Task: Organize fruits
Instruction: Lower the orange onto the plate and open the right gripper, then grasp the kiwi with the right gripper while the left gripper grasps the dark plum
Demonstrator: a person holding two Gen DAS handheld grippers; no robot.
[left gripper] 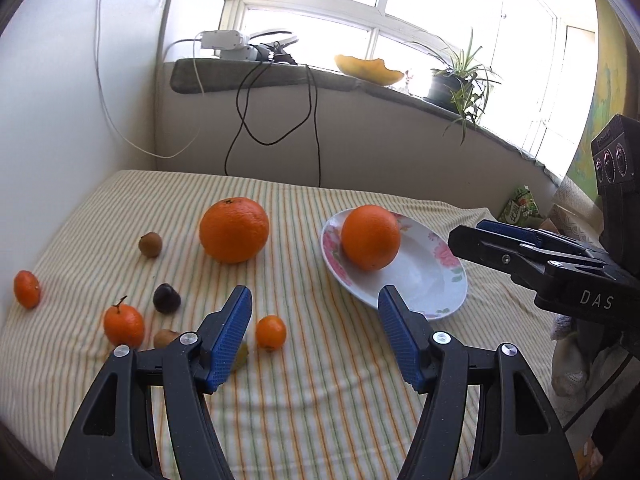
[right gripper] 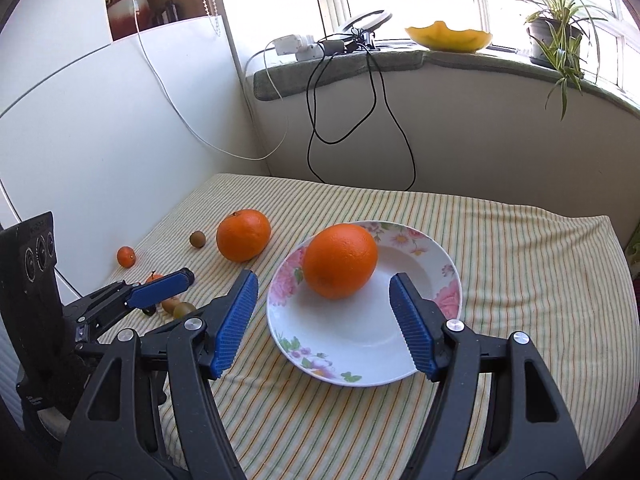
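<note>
Orange fruit is what catches the eye on the striped cloth (right gripper: 500,280) that covers the tabletop. One big orange (right gripper: 340,266) sits in a flowered plate (right gripper: 352,356), up against the plate's far rim. The plate is on the right half of the tabletop. A second big orange (left gripper: 234,229) rests on the cloth just left of the plate, not touching it.

Toward the left edge lie the small things: three little mandarins (left gripper: 124,325), (left gripper: 271,333), (left gripper: 27,289), a dark plum (left gripper: 166,298) and a brown kiwi (left gripper: 150,244).

The right gripper (right gripper: 324,312) hangs over the plate with its blue pads spread wide. Nothing is between them; the orange is just past the tips. The left gripper (left gripper: 316,328) is over the cloth near the small fruit, also spread and holding nothing.
</note>
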